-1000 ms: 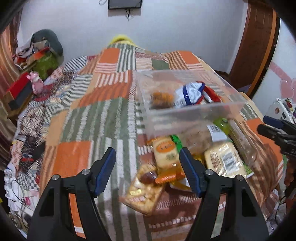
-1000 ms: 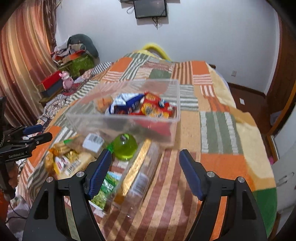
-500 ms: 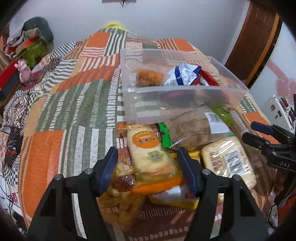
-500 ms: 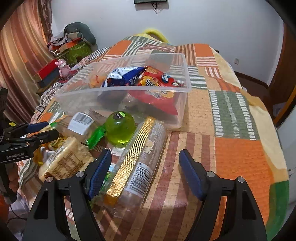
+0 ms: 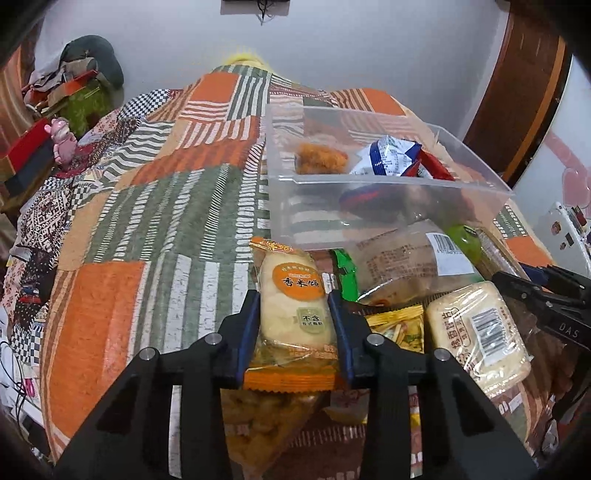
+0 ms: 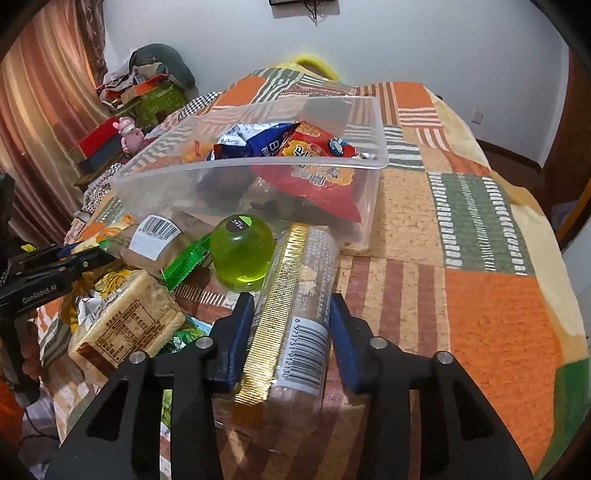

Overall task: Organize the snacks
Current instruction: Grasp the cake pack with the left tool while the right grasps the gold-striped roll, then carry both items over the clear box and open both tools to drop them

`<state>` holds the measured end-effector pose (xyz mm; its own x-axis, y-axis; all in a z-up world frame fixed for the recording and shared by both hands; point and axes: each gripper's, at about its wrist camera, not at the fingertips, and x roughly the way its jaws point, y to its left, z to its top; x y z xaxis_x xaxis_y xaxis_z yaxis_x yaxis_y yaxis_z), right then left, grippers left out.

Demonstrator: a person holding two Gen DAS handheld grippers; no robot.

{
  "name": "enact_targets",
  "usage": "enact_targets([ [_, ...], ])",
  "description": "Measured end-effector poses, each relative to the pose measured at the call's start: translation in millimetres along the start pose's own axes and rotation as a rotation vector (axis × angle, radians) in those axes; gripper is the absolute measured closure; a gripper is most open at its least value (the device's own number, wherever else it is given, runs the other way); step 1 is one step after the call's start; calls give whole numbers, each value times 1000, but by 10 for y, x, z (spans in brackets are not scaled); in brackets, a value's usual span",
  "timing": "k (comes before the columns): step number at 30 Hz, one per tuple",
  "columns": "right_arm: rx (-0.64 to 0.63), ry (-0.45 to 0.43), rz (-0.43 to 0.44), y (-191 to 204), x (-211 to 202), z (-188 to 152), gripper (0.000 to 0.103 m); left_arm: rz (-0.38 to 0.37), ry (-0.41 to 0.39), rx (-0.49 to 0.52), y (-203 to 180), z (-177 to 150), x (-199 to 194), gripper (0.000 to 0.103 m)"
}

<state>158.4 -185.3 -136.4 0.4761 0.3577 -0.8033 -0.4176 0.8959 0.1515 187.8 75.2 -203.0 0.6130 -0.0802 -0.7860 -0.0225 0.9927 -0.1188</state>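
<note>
Several snack packets [image 6: 314,155] fill the clear bin [image 6: 236,192].

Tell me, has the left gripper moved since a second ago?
Yes. The left gripper came down and forward toward the clear bin, and its jaws have just been closing, now pinching the orange-labelled rice cracker packet.

Home bedroom: quilt-covered bed [image 5: 155,221], curtain [image 6: 48,122], wall television [image 6: 303,2].

The clear bin's [image 5: 388,206] frosted wall blurs its lower snacks; the long sleeve's [image 6: 295,314] near end is hidden behind the jaws.
</note>
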Motion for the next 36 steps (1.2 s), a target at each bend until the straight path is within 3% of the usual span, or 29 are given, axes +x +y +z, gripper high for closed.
enact_targets([
  [10,3,-56,-4,-58,-292,-29,69,20,-93,21,-36,35,-438,67],
  [21,-8,-161,10,28,-563,209,69,-25,-198,42,-225,276,-814,67],
  [36,-14,-256,25,78,-422,781,69,-42,-240,57,-339,755,-579,67],
])
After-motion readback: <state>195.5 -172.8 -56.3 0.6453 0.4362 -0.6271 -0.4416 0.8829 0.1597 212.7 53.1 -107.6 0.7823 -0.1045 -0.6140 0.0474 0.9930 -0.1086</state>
